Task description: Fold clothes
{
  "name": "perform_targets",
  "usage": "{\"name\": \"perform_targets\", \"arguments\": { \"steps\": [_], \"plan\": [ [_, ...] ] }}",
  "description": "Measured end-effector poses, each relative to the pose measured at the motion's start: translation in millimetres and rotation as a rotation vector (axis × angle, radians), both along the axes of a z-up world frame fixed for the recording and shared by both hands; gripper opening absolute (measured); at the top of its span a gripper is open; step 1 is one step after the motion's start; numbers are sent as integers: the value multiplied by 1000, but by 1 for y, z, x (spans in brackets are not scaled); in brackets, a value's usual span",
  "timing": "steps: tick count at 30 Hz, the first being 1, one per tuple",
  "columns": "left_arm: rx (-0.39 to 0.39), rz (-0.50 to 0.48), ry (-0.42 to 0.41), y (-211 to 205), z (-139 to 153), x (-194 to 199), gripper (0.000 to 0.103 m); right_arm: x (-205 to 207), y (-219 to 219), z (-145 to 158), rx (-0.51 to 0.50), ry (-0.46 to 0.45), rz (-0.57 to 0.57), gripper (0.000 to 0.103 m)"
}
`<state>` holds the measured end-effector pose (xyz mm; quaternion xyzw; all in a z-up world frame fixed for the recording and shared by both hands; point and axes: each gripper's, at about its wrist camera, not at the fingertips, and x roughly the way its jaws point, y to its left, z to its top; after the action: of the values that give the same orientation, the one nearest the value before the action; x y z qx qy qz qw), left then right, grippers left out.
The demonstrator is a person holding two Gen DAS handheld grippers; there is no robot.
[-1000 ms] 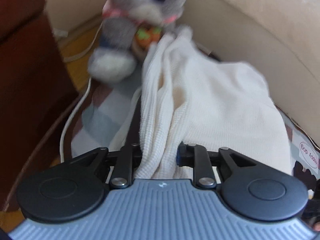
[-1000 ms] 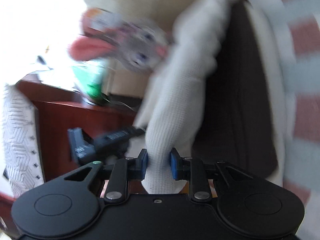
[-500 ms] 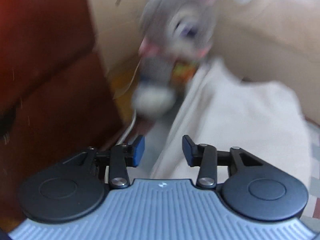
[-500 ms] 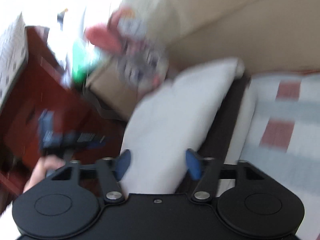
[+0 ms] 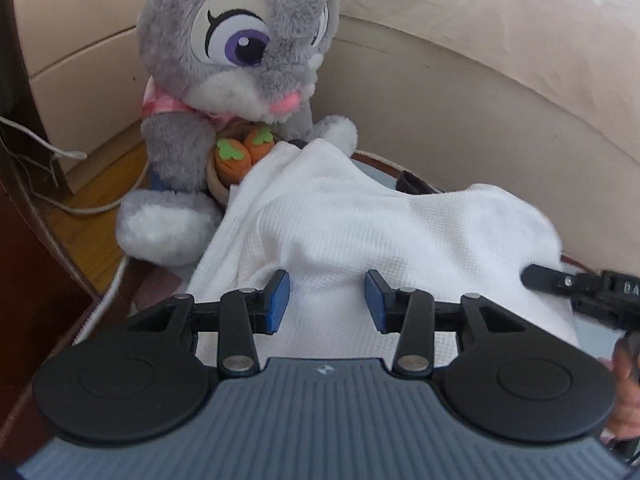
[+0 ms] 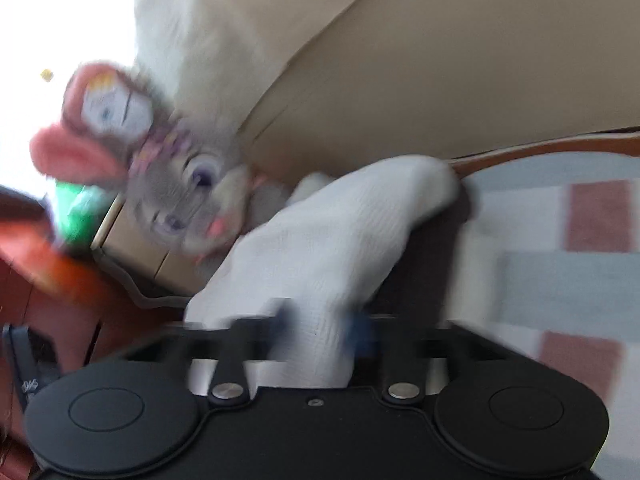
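Directly ahead of the left gripper (image 5: 325,296), the white waffle-knit garment (image 5: 360,220) lies bunched, its long axis running away toward the plush rabbit (image 5: 236,60); those jaws stand wide apart, holding nothing. Blur hides whether the right gripper (image 6: 318,330), with cloth between its fingers, grips it.

Your left gripper (image 5: 326,300) has a ribbed blue-grey housing, two round black discs, black linkage arms with silver screws, and blue pads on its fingers (image 5: 278,300). Your right gripper (image 6: 318,328) has the same build with a smooth black housing.
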<state>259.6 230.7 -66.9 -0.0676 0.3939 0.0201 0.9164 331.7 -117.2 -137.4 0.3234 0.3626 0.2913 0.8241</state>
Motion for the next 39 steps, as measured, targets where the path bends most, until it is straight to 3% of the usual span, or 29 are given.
{"name": "perform_targets", "arguments": {
  "steps": [3,6,7,9,11,14,17,21,24,27,34,39],
  "plan": [
    [6,-1,-2,3,-1,8,41,-9,7,33,-81,-223,-13,19],
    [-11,18,0,7,-2,10,41,-5,13,37,-142,-275,-35,19],
    [-9,31,-2,8,-3,11,41,0,20,30,-222,-242,-34,22],
    [3,52,-9,8,-3,12,41,9,25,11,-322,-139,-37,43],
    [26,51,-11,4,0,7,41,-2,7,4,-241,-111,-109,51],
    [104,48,2,-4,3,-1,41,-24,-14,7,-148,-64,-174,51],
    [185,140,20,-15,14,-32,42,-71,-30,13,-52,-53,-165,52],
    [129,136,16,-38,25,-85,54,-151,-52,30,2,-95,-159,52],
    [106,134,67,-61,28,-112,56,-193,-62,45,-68,-101,-146,53],
    [53,152,63,-85,33,-148,58,-225,-71,59,-137,-118,-100,53],
    [171,40,132,-145,39,-192,80,-288,-79,86,-274,-146,-87,58],
    [227,-39,177,-184,44,-219,84,-318,-76,96,-317,-132,-94,63]
  ]
}}
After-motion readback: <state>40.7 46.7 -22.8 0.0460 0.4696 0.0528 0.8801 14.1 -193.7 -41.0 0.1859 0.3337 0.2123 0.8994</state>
